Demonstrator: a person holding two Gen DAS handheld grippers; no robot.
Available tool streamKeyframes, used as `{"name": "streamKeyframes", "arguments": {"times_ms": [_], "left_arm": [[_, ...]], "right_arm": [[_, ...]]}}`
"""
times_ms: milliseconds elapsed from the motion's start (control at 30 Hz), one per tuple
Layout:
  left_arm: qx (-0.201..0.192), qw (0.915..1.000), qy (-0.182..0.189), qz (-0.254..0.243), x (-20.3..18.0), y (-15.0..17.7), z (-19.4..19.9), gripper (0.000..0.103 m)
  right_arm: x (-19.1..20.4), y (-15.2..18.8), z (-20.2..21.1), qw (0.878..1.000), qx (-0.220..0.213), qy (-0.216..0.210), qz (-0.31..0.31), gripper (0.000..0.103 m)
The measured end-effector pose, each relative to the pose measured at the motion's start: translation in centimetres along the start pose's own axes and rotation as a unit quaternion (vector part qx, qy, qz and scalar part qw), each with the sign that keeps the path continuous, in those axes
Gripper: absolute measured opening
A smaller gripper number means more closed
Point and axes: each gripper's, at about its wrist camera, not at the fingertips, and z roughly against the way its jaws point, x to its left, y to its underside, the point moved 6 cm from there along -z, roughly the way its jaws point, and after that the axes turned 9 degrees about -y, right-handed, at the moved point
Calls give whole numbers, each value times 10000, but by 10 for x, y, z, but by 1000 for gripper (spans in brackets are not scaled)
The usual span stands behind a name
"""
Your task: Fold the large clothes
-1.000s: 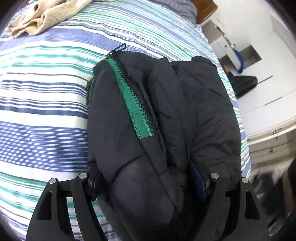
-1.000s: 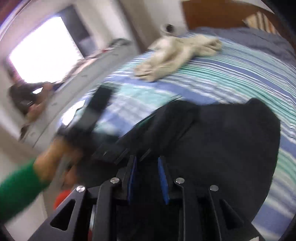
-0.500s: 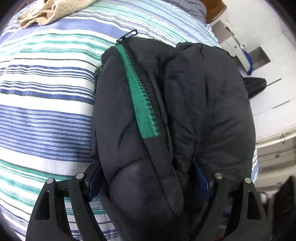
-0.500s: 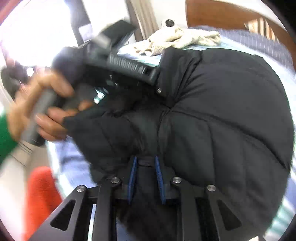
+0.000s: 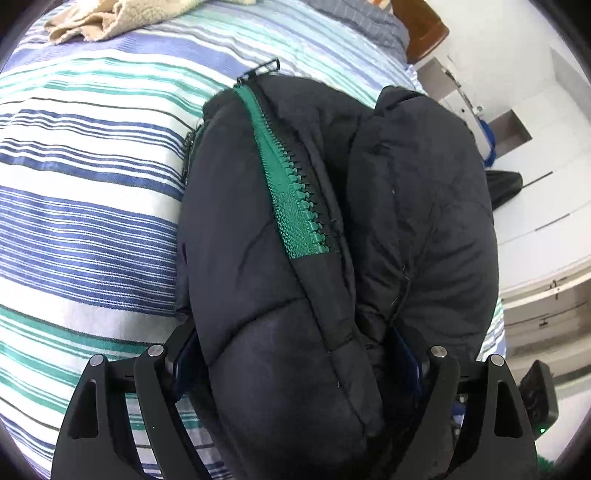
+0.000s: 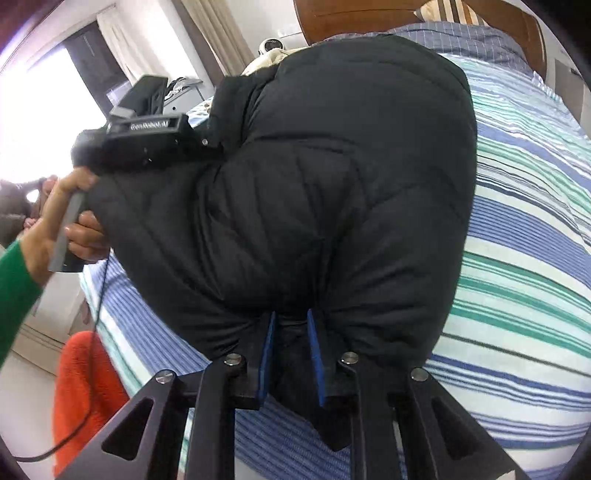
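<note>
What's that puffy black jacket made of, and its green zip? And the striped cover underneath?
The black jacket looks like a smooth synthetic shell, faintly sheened, quilted over soft padding: stitched seams, puffed panels. Its green zip seems to be moulded plastic teeth on woven tape. The striped bed cover looks like matte woven cotton, though the fibre cannot be confirmed.

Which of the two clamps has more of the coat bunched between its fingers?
The left gripper: its jaws spread wide around a thick roll of the black puffer jacket. The right gripper pinches only a narrow fold.

striped bed — black jacket and beige cloth on it
</note>
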Motion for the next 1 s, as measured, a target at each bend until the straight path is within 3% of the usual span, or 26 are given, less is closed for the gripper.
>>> {"name": "streamKeyframes", "arguments": {"times_ms": [167,233,300,367,500,533,600,667,733,767,800,900,1000], "left_arm": [[-344,9991,-216,-91,-15,8,40,87],[-528,9980,-274,-203,-13,15,64,95],[-669,9972,-321,-115,3,24,86,98],[-702,9973,-203,117,20,29,96,98],[-673,9958,59,612,46,30,92,98],[-661,9948,223,735,46,29,88,98],[-627,9929,539,857,43,23,78,98],[-573,9898,841,998,41,23,68,98],[-476,9856,1164,1132,43,21,58,99],[-428,9830,1318,1203,44,20,52,99],[-381,9809,1453,1235,44,18,46,99],[-207,9744,1918,1150,38,13,30,99],[-74,9703,2242,907,25,6,20,99]], "right_arm": [[11,9,36,9996,-210,-173,58,22],[15,15,56,9991,-355,-223,14,46],[15,21,80,9979,-651,-7,15,60],[16,17,99,9958,-877,214,131,60],[34,-23,106,9924,-1165,63,389,59],[44,-39,100,9915,-1190,-6,523,51],[57,-63,84,9904,-1171,-213,710,47],[71,-73,46,9917,-930,-520,725,46],[78,-73,4,9936,-413,-827,643,45],[80,-66,-21,9948,-111,-780,652,45],[82,-62,-35,9952,-97,-605,764,44],[92,-54,-46,9929,-90,-146,1175,44],[91,-52,-47,9932,-18,-99,1158,43]]}}
